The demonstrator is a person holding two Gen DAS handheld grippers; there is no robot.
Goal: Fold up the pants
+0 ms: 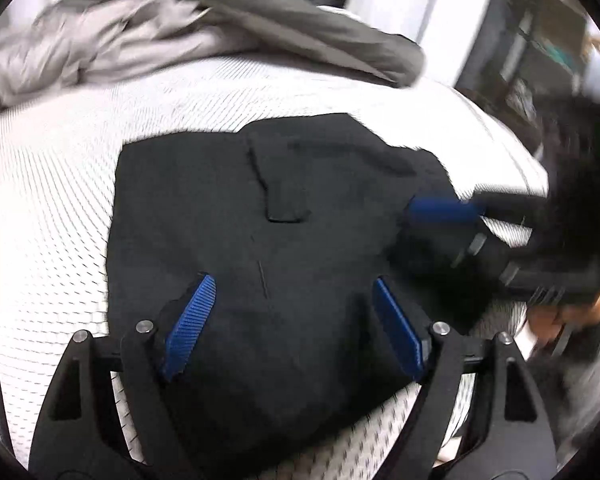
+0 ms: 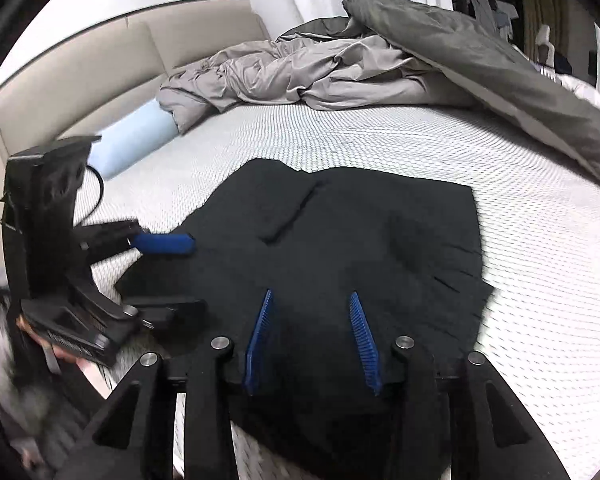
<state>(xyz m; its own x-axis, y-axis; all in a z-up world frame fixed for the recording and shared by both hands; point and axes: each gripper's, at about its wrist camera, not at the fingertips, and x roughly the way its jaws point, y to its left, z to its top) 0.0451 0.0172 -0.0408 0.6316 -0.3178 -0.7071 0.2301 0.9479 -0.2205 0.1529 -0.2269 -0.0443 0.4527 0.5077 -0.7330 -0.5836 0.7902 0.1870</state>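
Black pants lie in a flat folded stack on the white mattress, a back pocket facing up. They also show in the right wrist view. My left gripper hovers open over the near part of the pants, nothing between its blue pads. My right gripper is also open and empty above the pants' near edge. The right gripper shows in the left wrist view at the pants' right side. The left gripper shows in the right wrist view at their left side.
A rumpled grey duvet lies across the far side of the bed. A light blue pillow rests against the beige headboard. Shelves and room clutter stand beyond the bed's right edge.
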